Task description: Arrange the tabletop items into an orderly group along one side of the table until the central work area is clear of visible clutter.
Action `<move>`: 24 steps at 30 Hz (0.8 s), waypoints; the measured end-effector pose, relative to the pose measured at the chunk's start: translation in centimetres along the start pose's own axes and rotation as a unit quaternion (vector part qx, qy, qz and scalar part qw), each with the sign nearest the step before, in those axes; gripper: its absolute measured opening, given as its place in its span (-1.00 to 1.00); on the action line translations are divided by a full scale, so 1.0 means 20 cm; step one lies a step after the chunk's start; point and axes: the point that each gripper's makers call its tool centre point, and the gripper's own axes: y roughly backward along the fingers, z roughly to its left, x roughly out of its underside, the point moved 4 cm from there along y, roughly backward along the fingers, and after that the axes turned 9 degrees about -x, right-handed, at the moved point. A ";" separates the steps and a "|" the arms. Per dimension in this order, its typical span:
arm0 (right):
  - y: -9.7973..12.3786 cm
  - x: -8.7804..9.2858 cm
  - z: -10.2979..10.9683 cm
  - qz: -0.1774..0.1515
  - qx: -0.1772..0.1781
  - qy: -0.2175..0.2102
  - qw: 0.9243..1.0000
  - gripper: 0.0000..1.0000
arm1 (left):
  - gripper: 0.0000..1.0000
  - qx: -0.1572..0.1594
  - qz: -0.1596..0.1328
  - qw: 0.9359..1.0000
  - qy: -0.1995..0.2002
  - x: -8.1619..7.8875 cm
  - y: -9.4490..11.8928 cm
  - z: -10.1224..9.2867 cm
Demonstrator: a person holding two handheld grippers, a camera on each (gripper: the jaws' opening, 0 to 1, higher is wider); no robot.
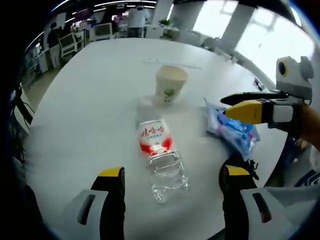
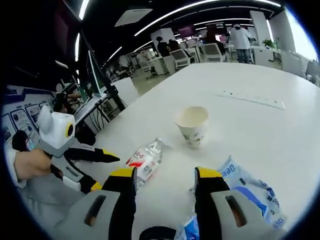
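A crushed clear plastic bottle (image 1: 157,152) with a red and white label lies on its side on the white table (image 1: 90,100). My left gripper (image 1: 173,176) is open, its yellow-tipped jaws standing wide to either side of the bottle's near end without touching it. A paper cup (image 1: 170,84) stands upright just beyond the bottle. A blue and white plastic packet (image 1: 232,129) lies to the right. My right gripper (image 1: 231,105) hovers over the packet. In the right gripper view my right gripper (image 2: 165,176) is open and holds nothing, with the packet (image 2: 245,197), cup (image 2: 192,125), bottle (image 2: 147,159) and left gripper (image 2: 102,172) in sight.
A flat white strip (image 2: 250,99) lies on the far part of the table. The table's edge runs close past the packet. Office chairs (image 2: 212,50), desks and standing people fill the background. A hand (image 2: 30,164) holds the left gripper.
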 end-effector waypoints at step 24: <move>-0.42 -0.04 0.09 -0.011 -0.023 -0.130 0.991 -0.17 | 0.46 -0.011 0.011 1.000 0.008 0.05 -0.18 0.02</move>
